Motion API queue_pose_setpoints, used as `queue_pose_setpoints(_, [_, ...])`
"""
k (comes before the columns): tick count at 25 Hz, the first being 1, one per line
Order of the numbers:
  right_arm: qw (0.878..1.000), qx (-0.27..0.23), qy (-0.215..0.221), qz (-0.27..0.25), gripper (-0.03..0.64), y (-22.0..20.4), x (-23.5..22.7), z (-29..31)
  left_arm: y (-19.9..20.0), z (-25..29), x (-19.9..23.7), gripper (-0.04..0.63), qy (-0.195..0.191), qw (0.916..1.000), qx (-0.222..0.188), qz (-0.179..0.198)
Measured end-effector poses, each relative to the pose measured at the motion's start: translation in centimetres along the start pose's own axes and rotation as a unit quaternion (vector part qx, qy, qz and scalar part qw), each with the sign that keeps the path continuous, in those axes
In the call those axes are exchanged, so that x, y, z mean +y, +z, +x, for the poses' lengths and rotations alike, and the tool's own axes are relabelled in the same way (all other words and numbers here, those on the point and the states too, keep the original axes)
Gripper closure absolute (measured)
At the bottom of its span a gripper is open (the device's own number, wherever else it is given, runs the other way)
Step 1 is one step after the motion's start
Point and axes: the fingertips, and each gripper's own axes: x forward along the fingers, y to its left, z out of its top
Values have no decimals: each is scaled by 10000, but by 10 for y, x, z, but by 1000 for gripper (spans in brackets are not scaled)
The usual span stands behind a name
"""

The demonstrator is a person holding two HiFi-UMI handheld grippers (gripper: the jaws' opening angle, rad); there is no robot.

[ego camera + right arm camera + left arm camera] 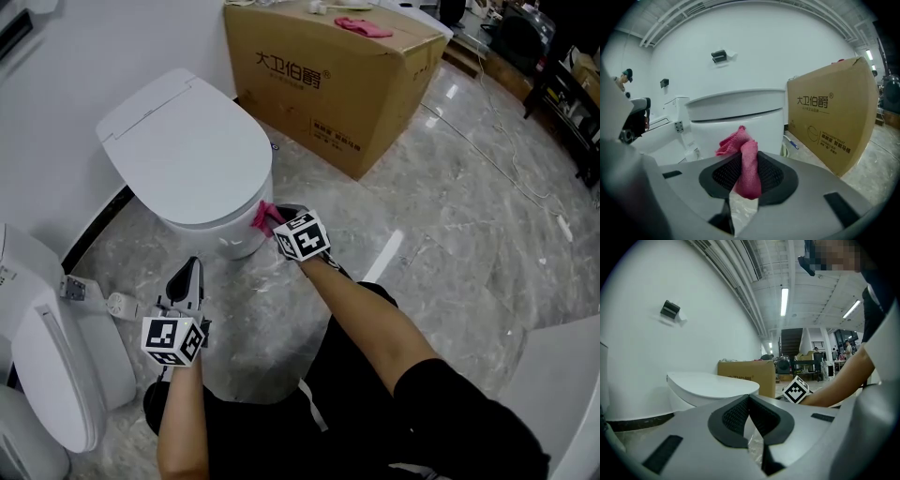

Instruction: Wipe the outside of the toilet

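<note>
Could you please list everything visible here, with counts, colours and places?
Toilet: one, white, lid closed, against the wall.
Cloth: one, pink, at the toilet's front.
Cardboard box: one, brown, right of the toilet.
Spare cloth: one, pink, on the box.
Second toilet: one, white, far left.
Floor: grey marble.
Left claw: shut, empty.
Right claw: shut on the cloth.

Your way round the toilet narrows on its right, where the cardboard box stands near. At its left a second toilet crowds the floor. The wall shuts off the back. The marble floor at your right lies open.
</note>
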Motion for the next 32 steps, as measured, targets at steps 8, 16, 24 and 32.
queue_pose_setpoints(8, [9994, 8, -323, -99, 499, -8, -30, 10, -10, -8, 8, 581, 109, 9999, 89, 8])
queue_pose_setpoints(16, [9967, -48, -698, -410, 502, 17, -75, 30, -20, -20, 8, 581, 151, 9995, 273, 49])
queue_pose_setpoints(24, [9863, -101, -1079, -1241, 503, 59, -108, 48, -27, -36, 7, 581, 194, 9991, 370, 94])
queue_pose_setpoints(32, [9855, -134, -1224, -1169, 500, 46, -108, 28, -26, -34, 10, 581, 250, 9994, 258, 33])
